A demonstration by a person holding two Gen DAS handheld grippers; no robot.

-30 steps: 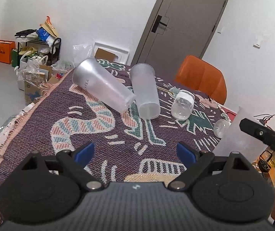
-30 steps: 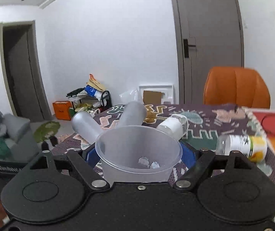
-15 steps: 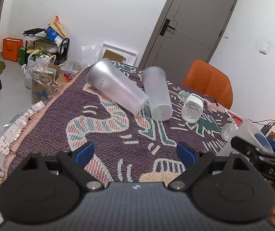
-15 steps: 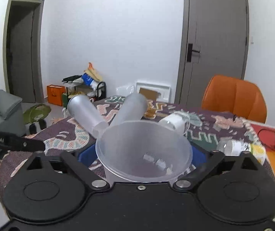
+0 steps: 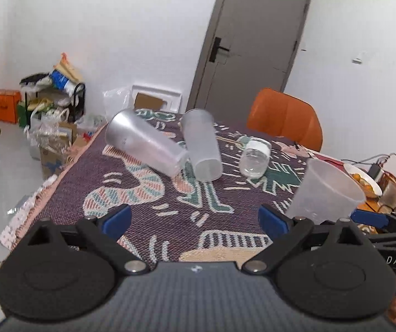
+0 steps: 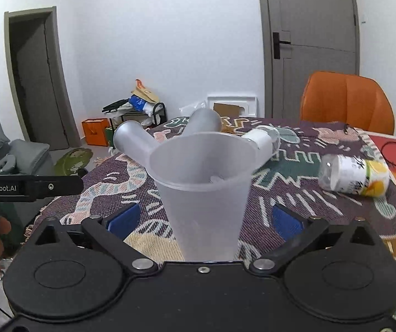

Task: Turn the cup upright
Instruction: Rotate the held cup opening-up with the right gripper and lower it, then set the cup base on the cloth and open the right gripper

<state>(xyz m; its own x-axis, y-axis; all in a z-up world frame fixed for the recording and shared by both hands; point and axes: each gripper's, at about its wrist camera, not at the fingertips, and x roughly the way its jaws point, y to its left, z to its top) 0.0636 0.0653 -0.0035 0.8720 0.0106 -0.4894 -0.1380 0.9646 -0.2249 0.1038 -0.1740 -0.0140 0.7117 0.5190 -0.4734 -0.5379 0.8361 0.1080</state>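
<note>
Right gripper [image 6: 203, 221] jaws spread, blue pads clear of the cup [image 6: 202, 182] on both sides; cup stands mouth-up between them on the patterned tablecloth [image 6: 303, 193], near edge. Left gripper [image 5: 195, 218] also spread, holding nothing, off to the left. Cup looks thin frosted plastic: likely light, flexible, slick, easily tipped. Best hold is mid-wall, gentle squeeze. Two more cups [image 5: 145, 144] lie on their sides further back.

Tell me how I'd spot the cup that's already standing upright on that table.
Start at the patterned tablecloth in front of the orange chair. Two frosted cups and two jars lie on their sides there. The upright cup is nearest, mouth up, between the right tool's open blue fingers; it is the only one standing.
</note>
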